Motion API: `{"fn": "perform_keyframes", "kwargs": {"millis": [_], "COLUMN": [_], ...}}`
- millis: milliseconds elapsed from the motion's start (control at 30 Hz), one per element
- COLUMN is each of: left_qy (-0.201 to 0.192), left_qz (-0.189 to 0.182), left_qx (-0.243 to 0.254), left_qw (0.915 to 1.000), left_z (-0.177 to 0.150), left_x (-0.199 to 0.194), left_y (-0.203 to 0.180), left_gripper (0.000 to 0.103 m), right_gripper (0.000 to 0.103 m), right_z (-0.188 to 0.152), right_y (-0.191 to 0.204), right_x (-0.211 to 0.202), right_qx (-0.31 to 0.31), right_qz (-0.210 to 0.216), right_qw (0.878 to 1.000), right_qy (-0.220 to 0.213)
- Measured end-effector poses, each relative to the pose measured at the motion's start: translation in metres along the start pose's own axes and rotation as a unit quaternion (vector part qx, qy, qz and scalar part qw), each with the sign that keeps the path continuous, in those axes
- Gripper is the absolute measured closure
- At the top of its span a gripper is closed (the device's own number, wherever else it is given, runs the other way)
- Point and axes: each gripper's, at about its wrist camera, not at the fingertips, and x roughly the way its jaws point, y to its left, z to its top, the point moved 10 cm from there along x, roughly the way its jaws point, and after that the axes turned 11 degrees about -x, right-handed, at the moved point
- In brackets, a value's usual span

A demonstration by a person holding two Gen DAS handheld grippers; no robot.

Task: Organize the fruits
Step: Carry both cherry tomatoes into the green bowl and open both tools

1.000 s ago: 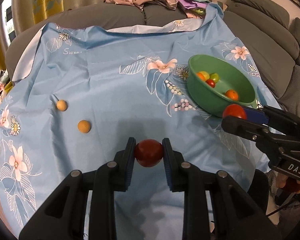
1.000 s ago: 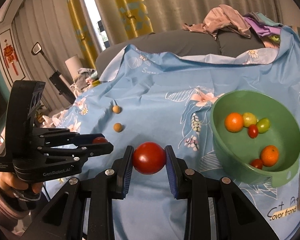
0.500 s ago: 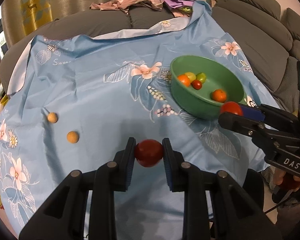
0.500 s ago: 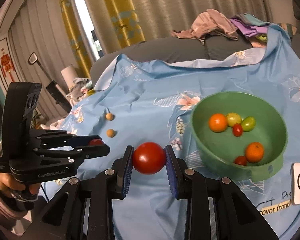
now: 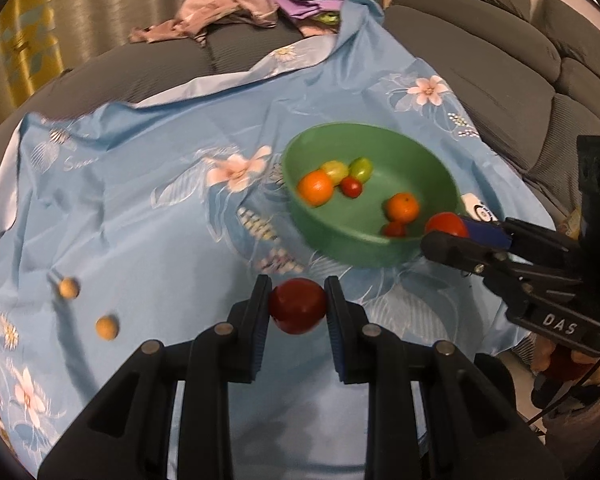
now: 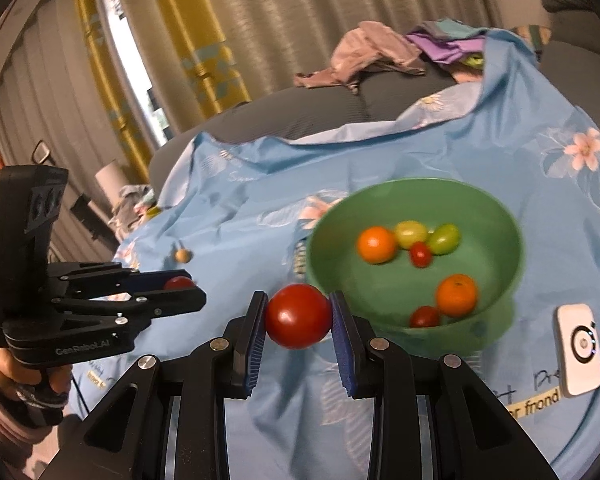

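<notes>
This is a living room in a home. A grey ribbed fabric sofa (image 5: pixel 500 60) curves around the work area, with a pile of loose clothes (image 6: pixel 376 56) on its back. Yellow-patterned and beige long curtains (image 6: pixel 204 36) hang at a window. A light blue flowered cloth (image 5: pixel 148 200) covers the seat.

Grey sofa (image 5: pixel 480 52) beneath yellow-patterned curtains (image 6: pixel 172 40), clothes pile (image 6: pixel 376 56) on top.

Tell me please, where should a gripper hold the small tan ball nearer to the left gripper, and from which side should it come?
Grip the nearer tan ball across its middle, coming from above. It is round, so any two opposite sides serve, and it lies alone on the blue cloth, apart from the other tan ball.
</notes>
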Motion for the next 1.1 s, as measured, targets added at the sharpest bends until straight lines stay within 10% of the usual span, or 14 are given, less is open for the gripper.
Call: {"fn": "perform_keyframes", "kwargs": {"millis": [1100], "left_qy": [0.032], "left_qz": [-0.042], "left_qx": [0.059], "left_qw": [0.9969], "left_z": [0.034], "left_x": [0.073], "left_y": [-0.056], "left_gripper": [0.076], "right_gripper": [0.070], "right_z": [-0.005], "right_y": [-0.063], "right_x": [0.012], "right_qx": [0.035], "right_qz": [-0.040], "right_qw": [0.999], "right_qy": [0.008]}}
